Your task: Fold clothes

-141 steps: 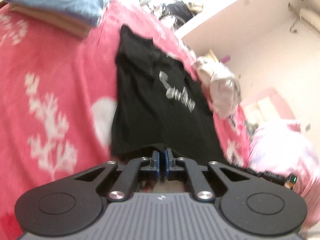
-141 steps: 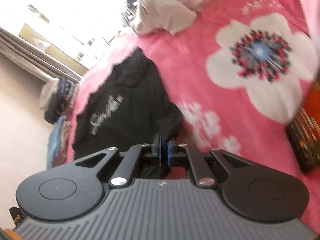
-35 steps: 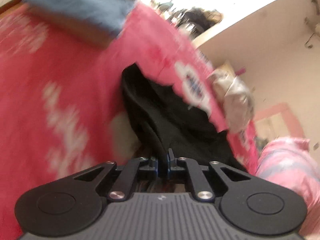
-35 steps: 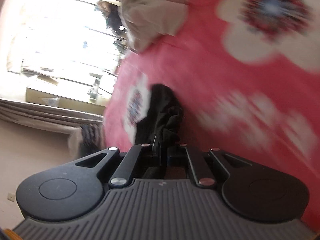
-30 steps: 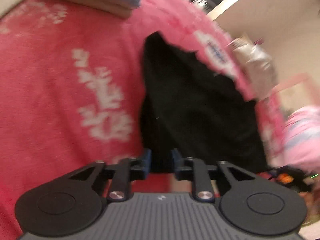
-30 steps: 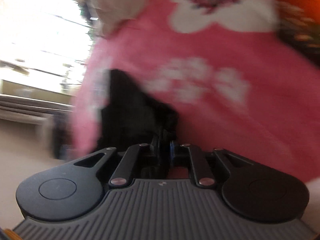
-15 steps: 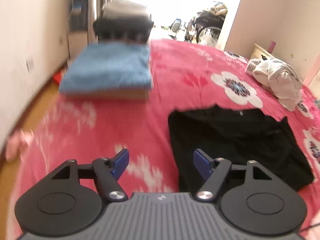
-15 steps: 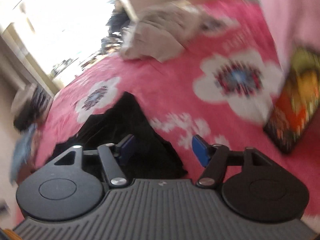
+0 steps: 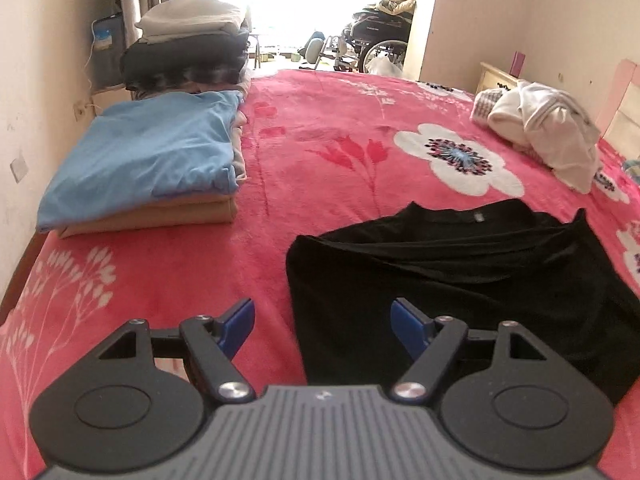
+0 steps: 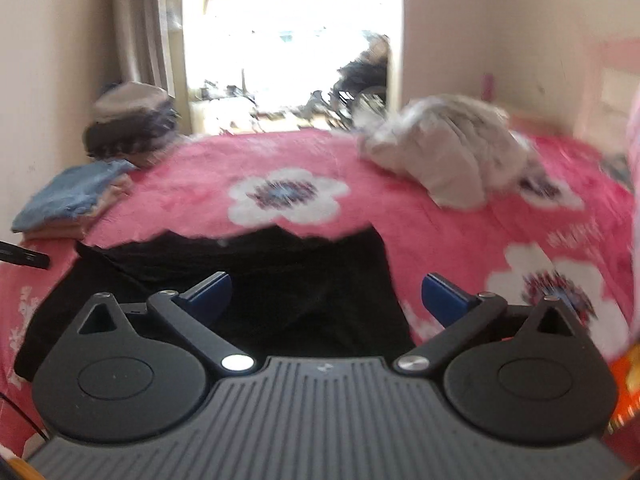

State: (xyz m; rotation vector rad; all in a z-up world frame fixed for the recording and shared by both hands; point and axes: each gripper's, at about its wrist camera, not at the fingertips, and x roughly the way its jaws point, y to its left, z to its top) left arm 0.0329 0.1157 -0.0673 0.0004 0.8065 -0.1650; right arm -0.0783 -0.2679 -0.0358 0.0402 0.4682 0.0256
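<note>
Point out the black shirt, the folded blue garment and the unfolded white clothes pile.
black shirt [image 9: 460, 280], left wrist view, middle of the body.
blue garment [image 9: 148, 152], left wrist view, top face.
white clothes pile [image 9: 548, 128], left wrist view, centre of heap.

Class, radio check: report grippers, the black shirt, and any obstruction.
Left gripper open, right gripper open, jaws just opened, nothing between them. Black shirt lies folded on the blanket. Nothing in the way.
</note>
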